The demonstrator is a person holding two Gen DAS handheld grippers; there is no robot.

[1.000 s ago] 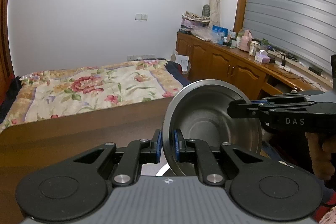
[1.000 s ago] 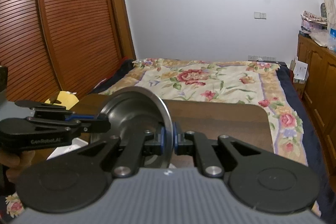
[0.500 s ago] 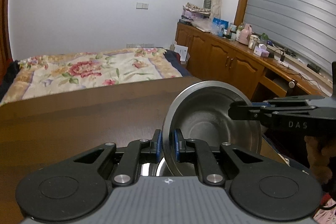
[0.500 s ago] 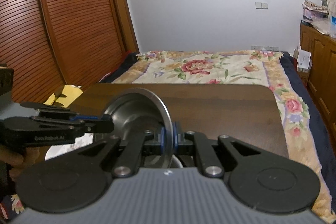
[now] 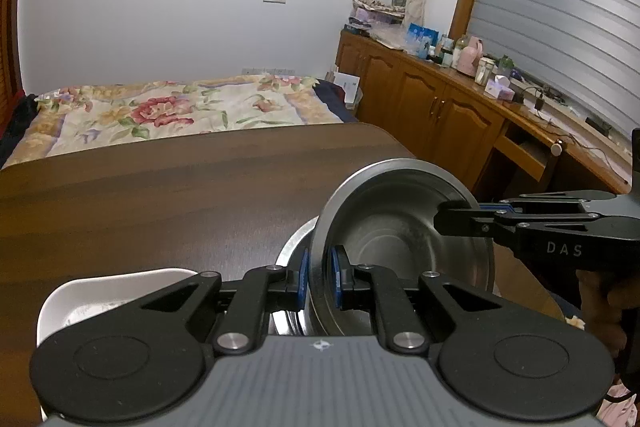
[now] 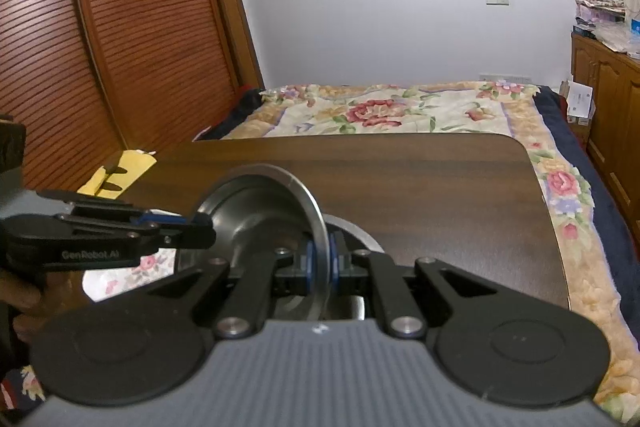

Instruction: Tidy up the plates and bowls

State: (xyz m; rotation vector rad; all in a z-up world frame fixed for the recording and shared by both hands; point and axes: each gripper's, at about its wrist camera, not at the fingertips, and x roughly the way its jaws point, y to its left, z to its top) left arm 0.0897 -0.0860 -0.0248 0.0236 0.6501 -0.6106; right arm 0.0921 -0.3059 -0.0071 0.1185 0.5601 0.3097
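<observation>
A steel bowl [image 5: 400, 231] hangs tilted on edge just above the dark wooden table [image 5: 160, 187]. My left gripper [image 5: 320, 277] is shut on its near rim. From the right, my right gripper [image 5: 456, 219] clamps the opposite rim. In the right wrist view the bowl's [image 6: 260, 211] outer side shows, with my right gripper [image 6: 322, 267] shut on the rim and the left gripper [image 6: 200, 227] gripping the far edge. A second steel bowl [image 5: 294, 247] [image 6: 360, 231] sits on the table right under the held one. A white dish [image 5: 100, 291] lies to the left; it has a floral print [image 6: 132, 271].
A floral bedspread [image 5: 180, 107] lies beyond the table's far edge. Wooden cabinets [image 5: 440, 107] with clutter run along the right wall. Slatted wooden doors [image 6: 120, 27] stand at the left, and a yellow packet [image 6: 120, 171] lies off the table's left corner.
Both grippers have come down with the steel bowl toward the table. The second steel bowl and the white dish have come into view beneath and beside it.
</observation>
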